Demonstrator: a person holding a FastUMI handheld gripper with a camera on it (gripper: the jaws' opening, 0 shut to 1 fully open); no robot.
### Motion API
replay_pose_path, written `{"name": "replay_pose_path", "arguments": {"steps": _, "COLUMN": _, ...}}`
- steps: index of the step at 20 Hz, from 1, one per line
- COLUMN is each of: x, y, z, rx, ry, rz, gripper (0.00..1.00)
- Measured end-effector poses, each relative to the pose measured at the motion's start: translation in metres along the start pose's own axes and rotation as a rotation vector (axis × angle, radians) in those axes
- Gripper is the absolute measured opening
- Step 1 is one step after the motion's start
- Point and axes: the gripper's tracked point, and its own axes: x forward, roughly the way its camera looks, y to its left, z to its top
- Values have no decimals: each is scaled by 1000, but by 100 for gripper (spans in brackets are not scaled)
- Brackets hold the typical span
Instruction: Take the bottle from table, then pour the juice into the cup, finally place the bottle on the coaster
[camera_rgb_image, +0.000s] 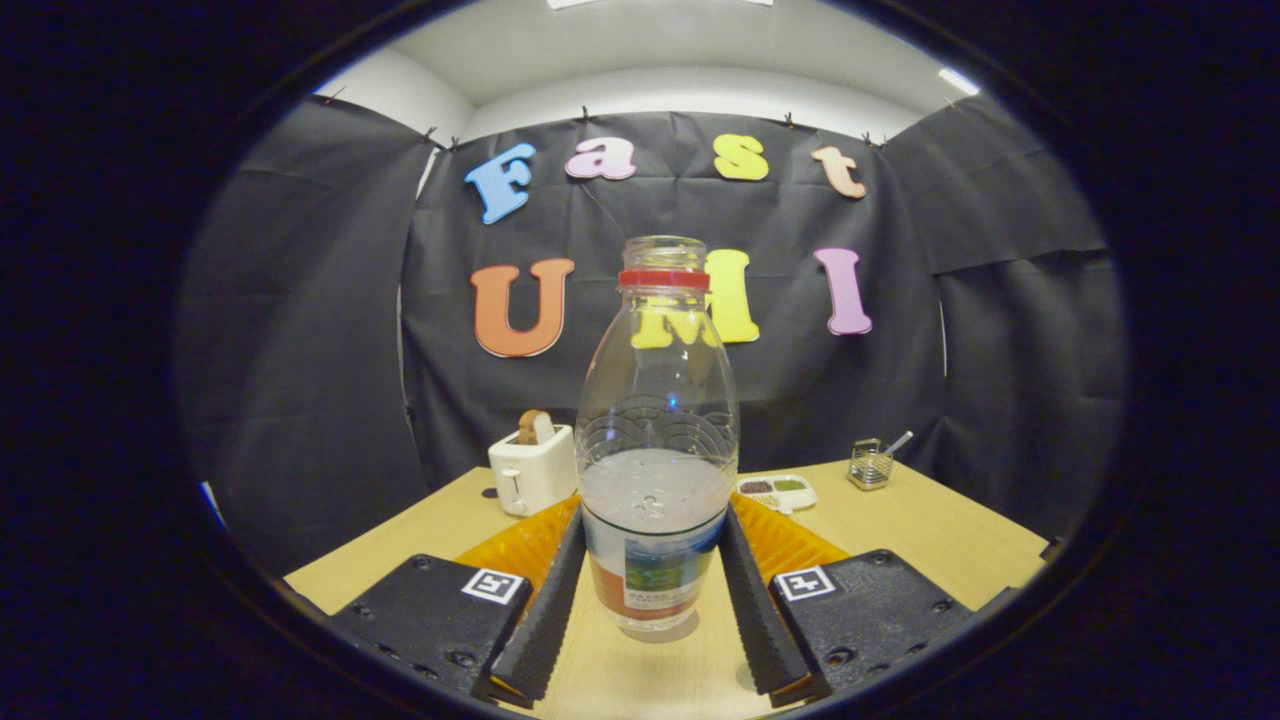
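**Tool straddles the bottle, low on its body**

The bottle (657, 440) stands upright on the table (930, 540), between the two fingers of the tool (655, 585). The fingers flank its labelled lower part, close on either side; whether the pads (545, 610) already press the plastic I cannot tell, though the gap looks about the bottle's width. The low hold likely makes sense: the juice sits in the bottom half, so gripping there keeps the weight near the fingers and should steady the tilt when pouring. The neck is open, with a red ring just below the mouth, so no cap needs removing.

Beyond the bottle stand a toaster (532, 470), a small dish (777, 490) and a wire holder (870, 465), well apart from it.
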Motion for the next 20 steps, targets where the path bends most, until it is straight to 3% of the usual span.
{"name": "replay_pose_path", "arguments": {"steps": 7, "x": 49, "y": -21, "z": -31, "rx": -40, "ry": 49, "rz": -87, "gripper": 77}}
{"name": "replay_pose_path", "arguments": {"steps": 16, "x": 93, "y": -2, "z": -107, "rx": -116, "ry": 166, "rz": -62, "gripper": 79}}
{"name": "replay_pose_path", "arguments": {"steps": 20, "x": 105, "y": 0, "z": -133, "rx": -86, "ry": 205, "rz": -47, "gripper": 79}}
